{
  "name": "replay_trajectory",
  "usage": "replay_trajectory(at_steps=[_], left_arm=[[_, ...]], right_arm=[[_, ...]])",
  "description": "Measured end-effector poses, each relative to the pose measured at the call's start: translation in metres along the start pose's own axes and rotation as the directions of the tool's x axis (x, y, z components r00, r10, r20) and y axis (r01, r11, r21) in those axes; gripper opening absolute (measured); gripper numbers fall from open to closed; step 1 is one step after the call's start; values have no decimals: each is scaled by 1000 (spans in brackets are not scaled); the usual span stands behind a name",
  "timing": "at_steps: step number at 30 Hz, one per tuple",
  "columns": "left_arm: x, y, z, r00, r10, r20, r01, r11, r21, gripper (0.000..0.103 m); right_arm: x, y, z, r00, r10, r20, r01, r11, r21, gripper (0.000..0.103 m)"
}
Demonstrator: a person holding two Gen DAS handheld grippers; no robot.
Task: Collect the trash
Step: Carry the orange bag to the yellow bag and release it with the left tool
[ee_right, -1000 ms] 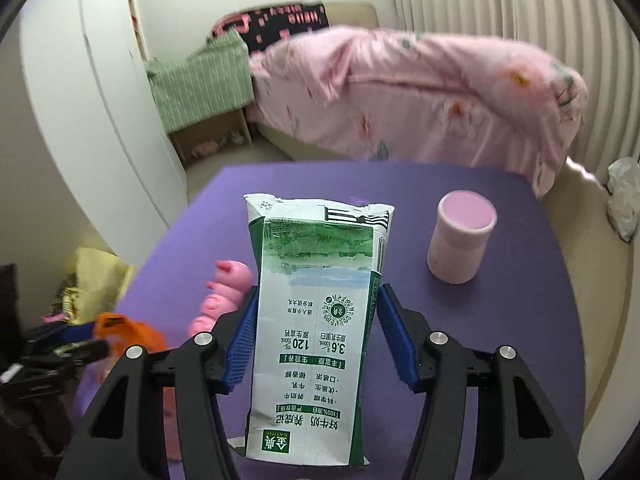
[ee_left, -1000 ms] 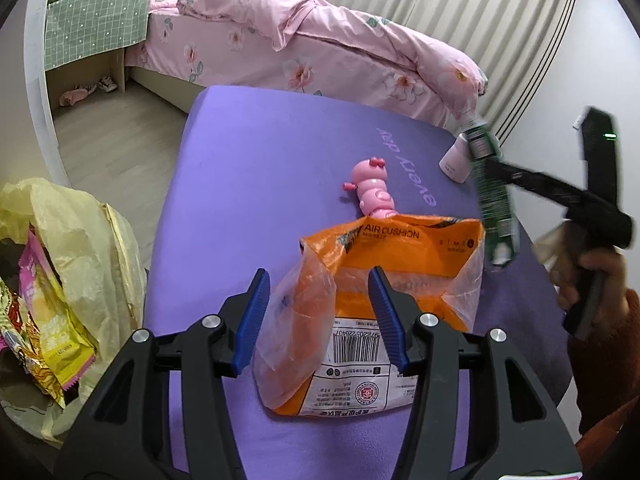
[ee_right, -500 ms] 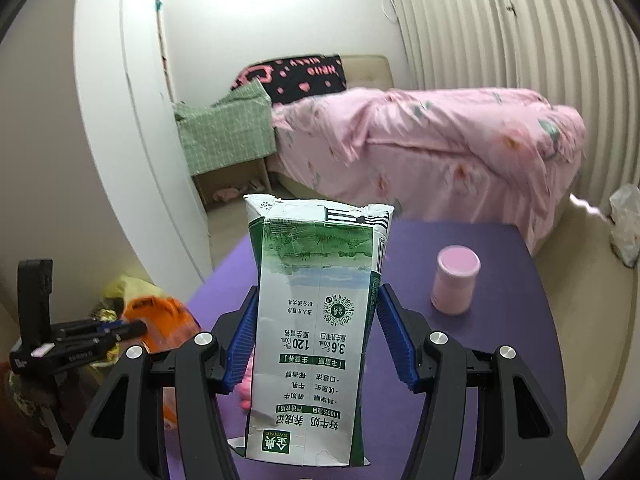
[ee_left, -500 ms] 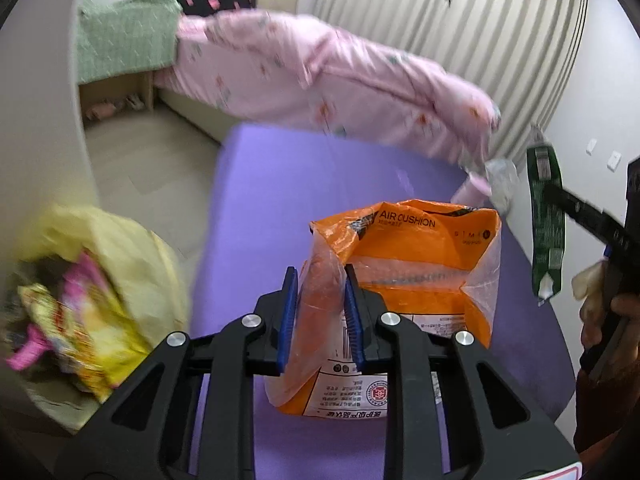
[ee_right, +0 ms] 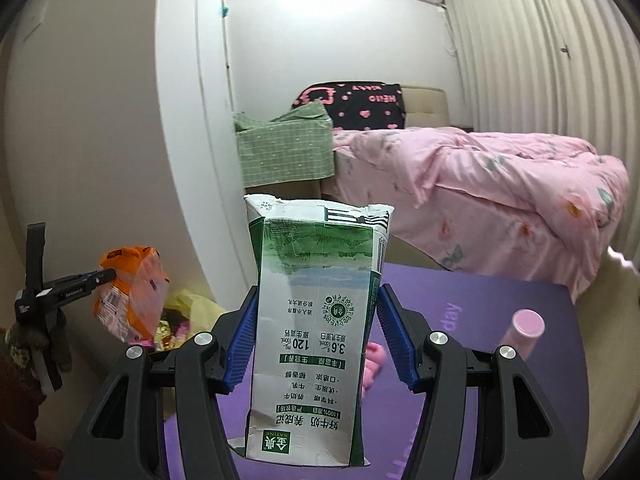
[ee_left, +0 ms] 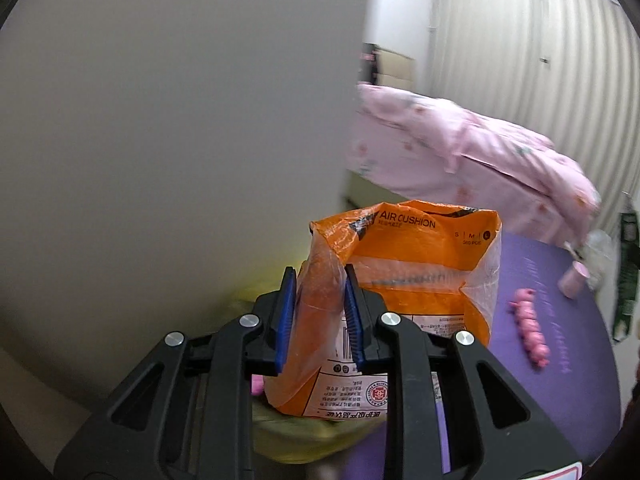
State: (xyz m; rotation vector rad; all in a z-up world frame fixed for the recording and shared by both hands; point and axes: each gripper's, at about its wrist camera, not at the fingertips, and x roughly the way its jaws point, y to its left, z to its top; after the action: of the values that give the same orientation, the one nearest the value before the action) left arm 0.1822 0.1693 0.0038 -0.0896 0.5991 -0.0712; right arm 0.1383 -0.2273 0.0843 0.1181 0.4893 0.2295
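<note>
Bedroom surroundings framed the work: a pink-quilted bed point(ee_right: 480, 184) stood behind a purple mat point(ee_right: 500, 360) where the trash had lain. At the left, the left gripper point(ee_left: 318, 316) was clenched on a fold of the orange plastic bag point(ee_left: 420, 264), its blue pads pinching the crumpled film, and it held the bag in the air above the yellow trash bag point(ee_right: 192, 308), which sat beside the mat near the white wall with wrappers showing inside. At the right, the right gripper point(ee_right: 316, 340) was grasping the flattened green milk carton point(ee_right: 316, 320), upright between its pads, over the mat. Farther out on the mat lay a pink toy point(ee_left: 530, 330) and a pink cup point(ee_left: 573, 283), neither looking like trash.

Judging from this, the step in hand was carrying both pieces to the yellow trash bag. The next move likely called for lowering the orange plastic bag into the opening and releasing it, then bringing the carton across without snagging the rim.
</note>
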Motion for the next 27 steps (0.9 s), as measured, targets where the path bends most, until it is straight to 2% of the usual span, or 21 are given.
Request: replay_trajectory(at_steps=[7, 12, 21, 27], left_arm=[[9, 42, -10, 995, 100, -15, -100, 994, -37, 22], [40, 48, -23, 992, 99, -71, -102, 994, -32, 22], [99, 29, -53, 975, 94, -200, -94, 996, 11, 22], [121, 18, -59, 967, 80, -240, -78, 997, 18, 22]], right_arm=[[15, 21, 5, 1000, 14, -14, -14, 999, -34, 55], [26, 32, 3, 999, 14, -33, -16, 998, -55, 55], [42, 26, -4, 998, 11, -65, -14, 999, -43, 55], [55, 22, -10, 996, 8, -87, -11, 1000, -29, 55]])
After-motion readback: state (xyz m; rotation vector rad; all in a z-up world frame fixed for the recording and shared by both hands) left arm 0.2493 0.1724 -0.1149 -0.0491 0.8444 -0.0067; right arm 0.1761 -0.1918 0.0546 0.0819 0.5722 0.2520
